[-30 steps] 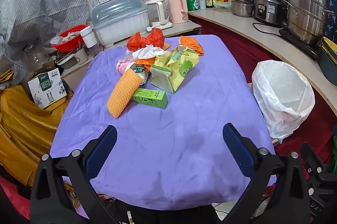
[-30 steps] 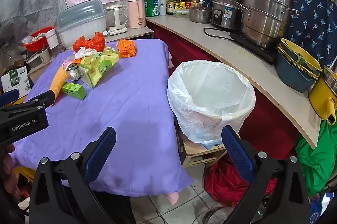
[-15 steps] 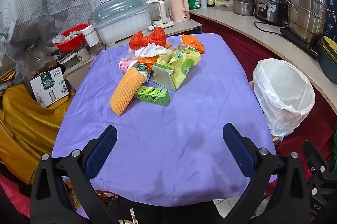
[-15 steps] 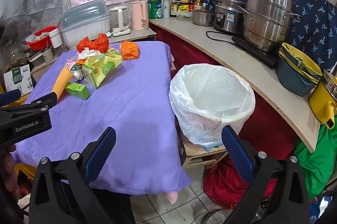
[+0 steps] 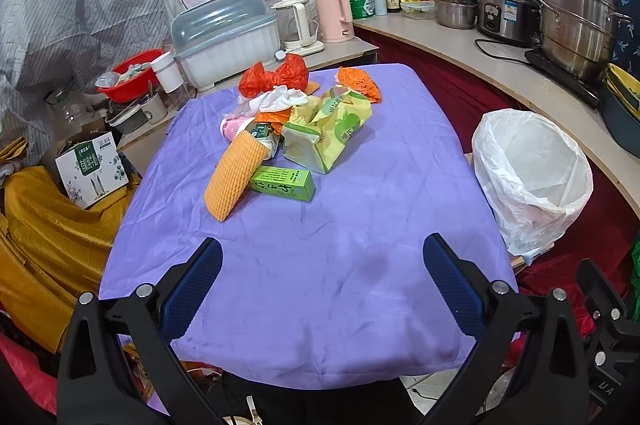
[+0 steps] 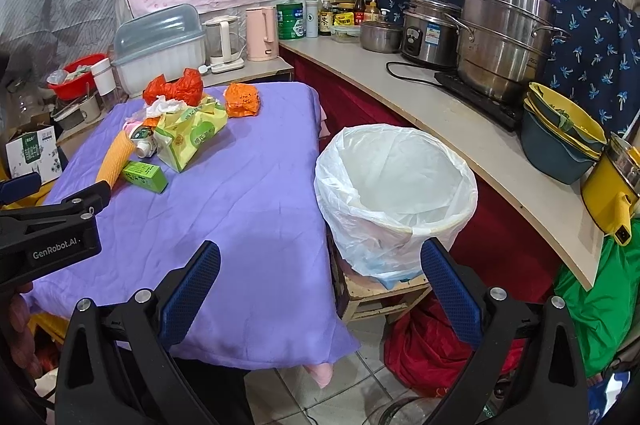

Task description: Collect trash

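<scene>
Both your grippers — left gripper point(image 5: 322, 279) and right gripper point(image 6: 320, 279) — hang spread wide, empty. The trash pile point(image 5: 292, 129) sits mid-table, the lined bin point(image 6: 396, 193) well apart — light wrappers may slip out in transit.

"GenRobot.AI" on left tongs point(image 6: 16, 193) body; box and packet print too small to read.

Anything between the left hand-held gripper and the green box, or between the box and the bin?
Nothing visible. Bare purple cloth lies between the open left hand-held gripper and the green box; the lined bin stands open beside the table.
</scene>
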`<action>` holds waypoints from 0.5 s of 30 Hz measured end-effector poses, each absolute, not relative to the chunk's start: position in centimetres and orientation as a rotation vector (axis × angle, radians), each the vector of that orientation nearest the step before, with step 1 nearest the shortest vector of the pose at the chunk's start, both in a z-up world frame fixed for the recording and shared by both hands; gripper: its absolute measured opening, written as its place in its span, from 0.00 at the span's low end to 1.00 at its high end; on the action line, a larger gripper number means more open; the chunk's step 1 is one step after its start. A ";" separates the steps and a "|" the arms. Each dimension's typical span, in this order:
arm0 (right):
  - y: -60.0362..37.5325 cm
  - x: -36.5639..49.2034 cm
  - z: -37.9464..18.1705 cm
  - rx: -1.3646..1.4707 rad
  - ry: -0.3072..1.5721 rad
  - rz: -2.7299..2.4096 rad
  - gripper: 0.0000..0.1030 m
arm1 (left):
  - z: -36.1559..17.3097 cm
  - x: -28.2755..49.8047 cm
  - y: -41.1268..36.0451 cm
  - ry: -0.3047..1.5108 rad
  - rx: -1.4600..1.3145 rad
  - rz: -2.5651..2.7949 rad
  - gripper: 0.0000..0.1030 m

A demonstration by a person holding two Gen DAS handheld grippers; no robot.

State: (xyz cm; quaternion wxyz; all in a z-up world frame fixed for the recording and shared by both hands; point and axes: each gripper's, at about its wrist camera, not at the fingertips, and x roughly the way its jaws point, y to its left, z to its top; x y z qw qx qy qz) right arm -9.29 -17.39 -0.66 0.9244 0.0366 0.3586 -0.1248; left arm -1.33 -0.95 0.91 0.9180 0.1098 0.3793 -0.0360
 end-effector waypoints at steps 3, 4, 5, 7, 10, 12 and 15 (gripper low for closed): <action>-17.7 -9.2 -0.5 0.078 0.735 -0.257 0.94 | 1.1 -1.3 -1.2 0.781 0.228 -0.075 0.93; -17.7 -9.2 -0.5 0.077 0.735 -0.257 0.94 | 1.1 -1.2 -1.3 0.781 0.229 -0.074 0.93; -17.6 -9.2 -0.6 0.076 0.736 -0.257 0.94 | 1.2 -1.1 -1.3 0.782 0.229 -0.074 0.93; -17.7 -9.2 -0.5 0.077 0.736 -0.257 0.94 | 1.3 -1.0 -1.5 0.784 0.229 -0.072 0.93; -17.7 -9.2 -0.5 0.074 0.735 -0.256 0.94 | 1.0 -1.0 -1.5 0.784 0.230 -0.073 0.93; -17.7 -9.2 -0.5 0.075 0.737 -0.256 0.94 | 1.0 -1.1 -1.4 0.785 0.228 -0.072 0.93; -17.7 -9.1 -0.5 0.078 0.737 -0.257 0.94 | 1.0 -0.9 -1.4 0.789 0.227 -0.069 0.93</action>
